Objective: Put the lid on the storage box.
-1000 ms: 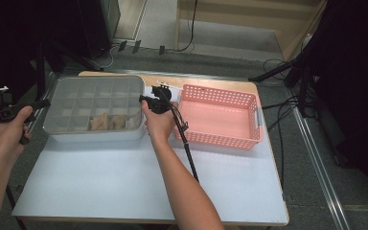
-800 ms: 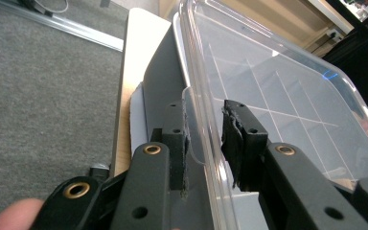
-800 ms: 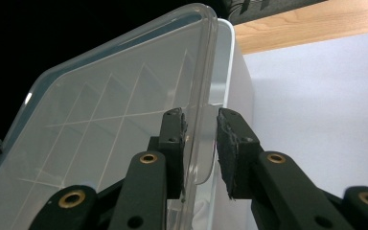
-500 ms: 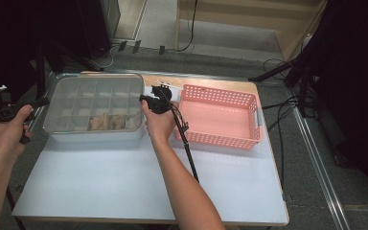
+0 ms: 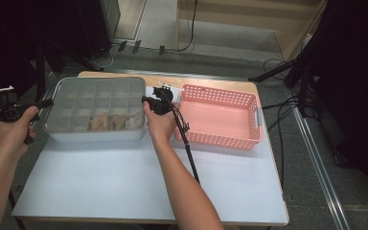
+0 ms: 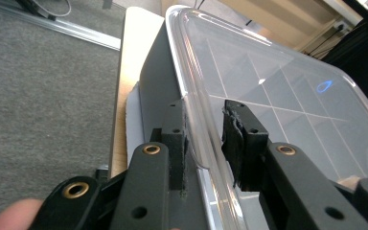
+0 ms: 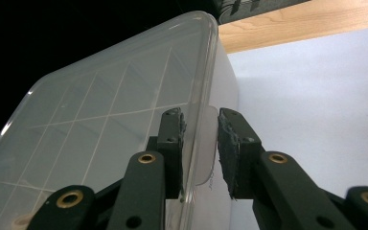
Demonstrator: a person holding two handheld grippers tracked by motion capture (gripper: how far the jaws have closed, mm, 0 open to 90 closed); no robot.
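Note:
A clear compartment box with its lid on stands at the table's back left; pale tan pieces lie in its front cells. My left gripper is at the box's left end. In the left gripper view, this gripper has one jaw under and one over the lid, shut on its edge tab. My right gripper is at the box's right end. In the right gripper view, it is likewise shut on the lid at the tab there.
A pink basket stands right of the box, close to my right hand. A black cable trails from the right gripper over the pale table. A wooden strip edges the table's far side.

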